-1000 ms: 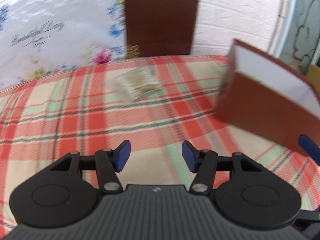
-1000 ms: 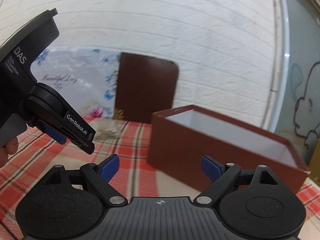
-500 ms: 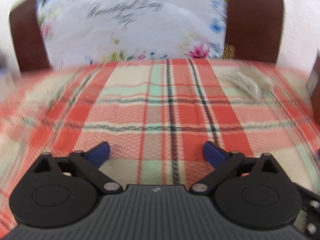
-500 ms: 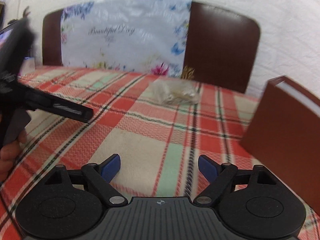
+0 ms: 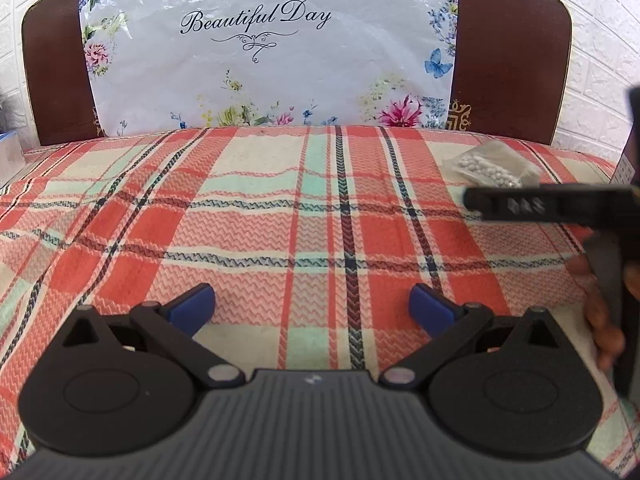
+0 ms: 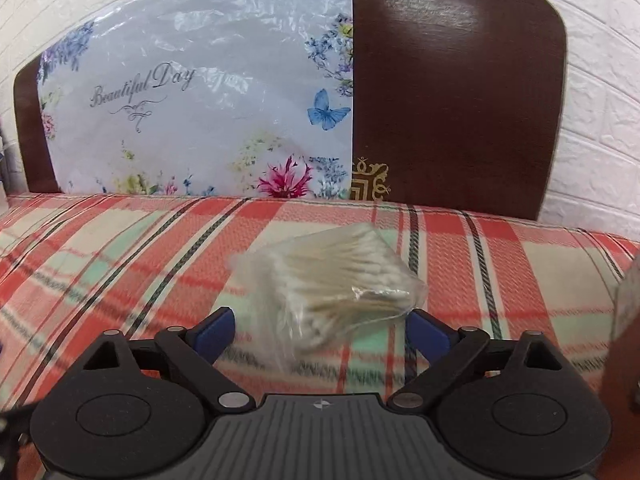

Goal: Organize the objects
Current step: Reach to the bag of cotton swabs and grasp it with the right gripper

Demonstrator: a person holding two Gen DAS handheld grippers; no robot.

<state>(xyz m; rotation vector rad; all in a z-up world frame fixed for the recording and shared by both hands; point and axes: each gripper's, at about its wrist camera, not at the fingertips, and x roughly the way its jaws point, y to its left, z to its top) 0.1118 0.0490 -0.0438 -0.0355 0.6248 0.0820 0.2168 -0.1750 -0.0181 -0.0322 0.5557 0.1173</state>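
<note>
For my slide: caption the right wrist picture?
Open right gripper reaching for a bag of cotton swabs on the plaid cloth.

My tongs [image 5: 312, 306] are black with blue pads [image 5: 192, 306]. The bed cover [image 5: 280, 208] is red, cream and mint plaid; the headboard [image 6: 456, 92] is dark brown; the floral sheet [image 5: 272, 60] is white.

Swab bag [image 6: 332, 280] on blanket [image 6: 120, 256], before headboard [image 6: 456, 92]

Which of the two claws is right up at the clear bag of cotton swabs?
The right claw: its open blue fingers flank the clear plastic bag of cotton swabs. The left claw, also open, has only the red plaid cloth before it.
</note>
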